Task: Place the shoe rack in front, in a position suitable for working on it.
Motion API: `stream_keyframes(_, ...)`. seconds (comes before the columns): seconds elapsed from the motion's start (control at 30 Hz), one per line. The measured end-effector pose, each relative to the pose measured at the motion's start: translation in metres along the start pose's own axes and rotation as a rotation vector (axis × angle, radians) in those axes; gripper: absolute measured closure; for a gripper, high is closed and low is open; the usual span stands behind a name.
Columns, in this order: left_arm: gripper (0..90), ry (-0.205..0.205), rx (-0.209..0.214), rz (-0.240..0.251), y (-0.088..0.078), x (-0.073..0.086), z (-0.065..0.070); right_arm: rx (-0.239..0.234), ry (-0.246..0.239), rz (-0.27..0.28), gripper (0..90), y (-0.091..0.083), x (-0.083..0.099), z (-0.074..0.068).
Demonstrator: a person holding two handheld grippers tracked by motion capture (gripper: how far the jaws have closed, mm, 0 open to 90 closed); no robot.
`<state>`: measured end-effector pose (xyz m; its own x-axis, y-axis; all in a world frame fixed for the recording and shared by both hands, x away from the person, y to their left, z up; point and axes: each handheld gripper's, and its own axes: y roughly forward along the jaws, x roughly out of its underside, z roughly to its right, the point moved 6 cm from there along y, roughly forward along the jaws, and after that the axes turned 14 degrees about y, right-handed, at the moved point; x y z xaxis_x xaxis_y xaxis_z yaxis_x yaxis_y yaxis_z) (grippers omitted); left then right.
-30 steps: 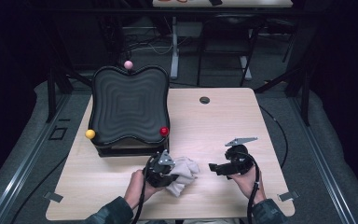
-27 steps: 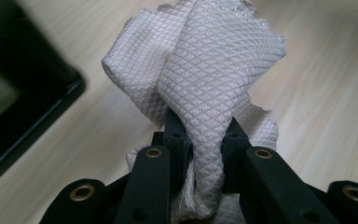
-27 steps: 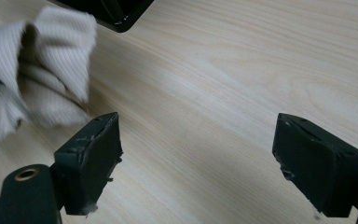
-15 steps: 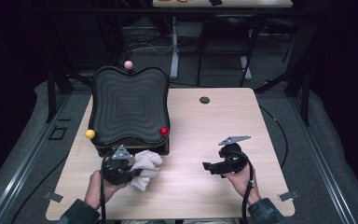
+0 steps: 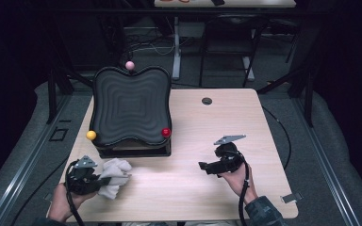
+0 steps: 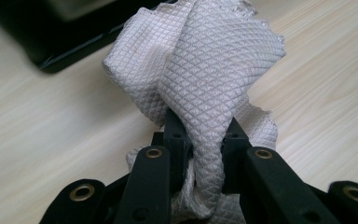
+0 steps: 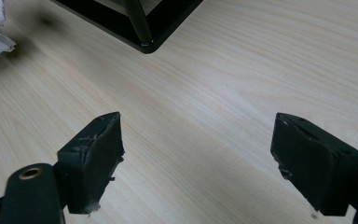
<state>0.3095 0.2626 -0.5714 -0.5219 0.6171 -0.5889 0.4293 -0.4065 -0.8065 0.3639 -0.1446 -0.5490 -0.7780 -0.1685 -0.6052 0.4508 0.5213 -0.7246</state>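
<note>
Clamped in the left gripper (image 5: 104, 178) near the wooden table's (image 5: 217, 127) front-left corner, just before the black stand (image 5: 131, 113): a white quilted cloth (image 6: 205, 70); wide open and empty, the right gripper (image 7: 198, 161).

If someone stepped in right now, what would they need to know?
Left tool: shut on the white cloth, at the table's near left corner, in front of the black wavy tray.
Right tool: open, empty, low over bare wood on the right side.
Done: cloth is gripped and bunched.
Left: probably wiping the tabletop; which patches are already wiped cannot be told.
</note>
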Motion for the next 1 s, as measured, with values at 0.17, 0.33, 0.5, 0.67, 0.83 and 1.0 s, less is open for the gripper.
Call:
stream_keyframes(0.17, 77.2, -0.041, 0.011, -0.063, 0.001, 0.037, -0.018, 0.008, -0.005, -0.001, 16.2, 0.006, -0.003, -0.004)
stream_keyframes(0.33, 71.0, -0.065, 0.033, -0.068, 0.006, 0.051, -0.022, 0.019, -0.017, -0.008, 16.3, 0.01, -0.005, -0.008)
stream_keyframes(0.5, 36.9, -0.096, -0.007, -0.006, -0.007, 0.045, -0.028, 0.001, -0.025, 0.001, 16.2, 0.012, -0.009, -0.013)
stream_keyframes(0.67, 20.8, -0.124, -0.1, 0.106, -0.036, 0.021, -0.04, -0.019, -0.044, 0.02, 15.7, 0.012, -0.018, -0.022)
stream_keyframes(0.83, 15.5, -0.133, -0.177, 0.188, -0.051, -0.004, -0.057, -0.028, -0.056, 0.042, 15.4, 0.014, -0.03, -0.032)
stream_keyframes(1.0, 15.4, -0.134, -0.234, 0.25, -0.05, -0.035, -0.077, -0.053, -0.076, 0.073, 17.9, 0.018, -0.049, -0.046)
